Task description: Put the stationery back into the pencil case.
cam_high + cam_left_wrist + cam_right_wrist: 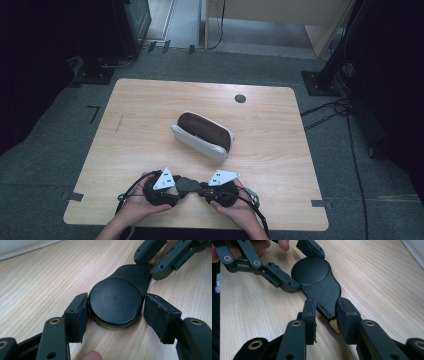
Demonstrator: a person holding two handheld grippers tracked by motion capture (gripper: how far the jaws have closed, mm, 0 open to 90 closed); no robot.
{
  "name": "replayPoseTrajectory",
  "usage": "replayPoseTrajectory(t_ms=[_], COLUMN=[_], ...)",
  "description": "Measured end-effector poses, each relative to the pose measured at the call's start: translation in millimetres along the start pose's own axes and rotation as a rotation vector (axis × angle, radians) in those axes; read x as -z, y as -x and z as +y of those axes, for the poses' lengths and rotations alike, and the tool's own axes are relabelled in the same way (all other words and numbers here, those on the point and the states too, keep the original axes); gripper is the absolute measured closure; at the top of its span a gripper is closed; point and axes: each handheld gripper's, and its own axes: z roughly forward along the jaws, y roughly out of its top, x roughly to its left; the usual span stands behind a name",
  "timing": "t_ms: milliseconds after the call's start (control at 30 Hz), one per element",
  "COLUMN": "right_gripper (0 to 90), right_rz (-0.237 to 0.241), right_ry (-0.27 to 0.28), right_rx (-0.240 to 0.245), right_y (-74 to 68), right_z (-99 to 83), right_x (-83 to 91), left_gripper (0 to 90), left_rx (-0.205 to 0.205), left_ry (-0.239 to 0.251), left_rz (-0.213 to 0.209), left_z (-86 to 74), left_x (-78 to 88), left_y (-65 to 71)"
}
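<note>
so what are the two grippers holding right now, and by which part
Both hold one flat black plastic device on the wooden table. The left gripper clamps its round end; the right gripper closes on its narrow tail end.

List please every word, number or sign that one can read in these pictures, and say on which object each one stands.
No text can be read with certainty.
Black flat device: a short line of pale print at its narrow end, between the right gripper jaws; too small and tilted to read.
Pouch: no print visible.
Grey plates on the grippers: small dark dots, no letters.
</note>
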Motion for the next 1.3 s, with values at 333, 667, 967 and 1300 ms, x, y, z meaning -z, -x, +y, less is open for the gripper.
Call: replayPoseTrajectory(t_ms=[333,667,967,1300], right_gripper=[71.3,61.1,47.4,40.4], right_rz=[-0.009,-0.001,-0.004,-0.001], right_ry=[0.036,0.001,-0.015,-0.028], right_rx=[-0.006,-0.008,0.071,0.119], right_y=[-2.0,-2.3,-7.6,-9.0], right_z=[-0.6,1.6,4.2,7.1], right_x=[1.5,-2.6,-6.9,-11.0], left_gripper=[39.5,41.9,42.6,57.0], left_rx=[-0.015,-0.064,-0.093,-0.072], left_ry=[0.003,0.009,0.009,0.011], left_rz=[-0.008,-0.021,-0.068,-0.085], left_z=[-2.3,-3.9,-4.2,-5.5], left_x=[2.7,5.0,5.1,6.9], left_y=[-0.5,1.7,2.8,-2.2])
